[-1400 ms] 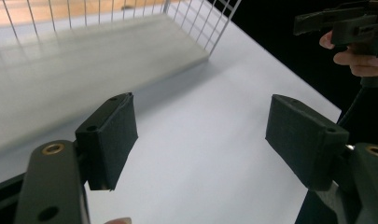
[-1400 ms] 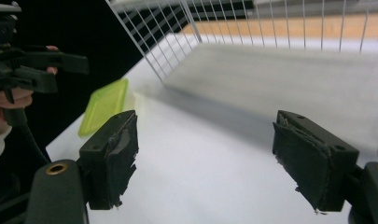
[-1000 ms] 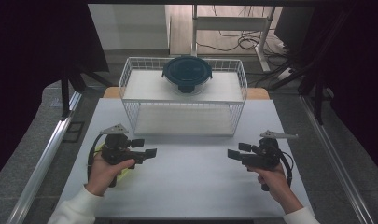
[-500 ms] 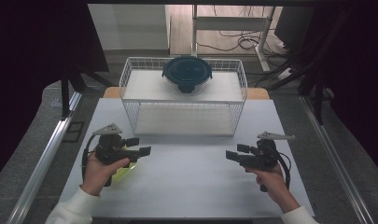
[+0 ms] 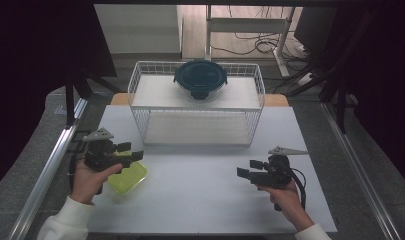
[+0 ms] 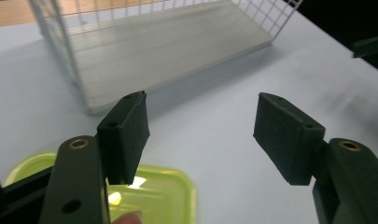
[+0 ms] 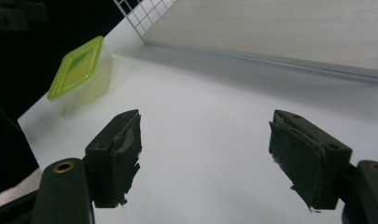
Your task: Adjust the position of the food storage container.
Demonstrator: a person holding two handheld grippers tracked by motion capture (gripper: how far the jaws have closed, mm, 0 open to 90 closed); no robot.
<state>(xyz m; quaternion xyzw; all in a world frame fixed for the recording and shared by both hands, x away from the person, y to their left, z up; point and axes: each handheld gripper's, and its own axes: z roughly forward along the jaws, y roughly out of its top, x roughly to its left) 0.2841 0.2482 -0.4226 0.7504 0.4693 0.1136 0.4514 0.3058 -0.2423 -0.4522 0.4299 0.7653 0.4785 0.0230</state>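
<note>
Bright, evenly lit white table amid dark surroundings; soft shadows, slightly blurred close-ups, mild grain.

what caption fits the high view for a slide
Left claw hovers above a lime-green lidded plastic box; right claw waits open before the white wire rack.

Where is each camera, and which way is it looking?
High view: sits above the person's side, looks forward and down on the white table; both hands hold tongs, left tongs, right tongs.
Left gripper view: rides the left tongs, looks toward the wire basket; a fingertip shows.
Right gripper view: rides the right tongs, looks across the table.
Shared: the green container and the basket.
</note>
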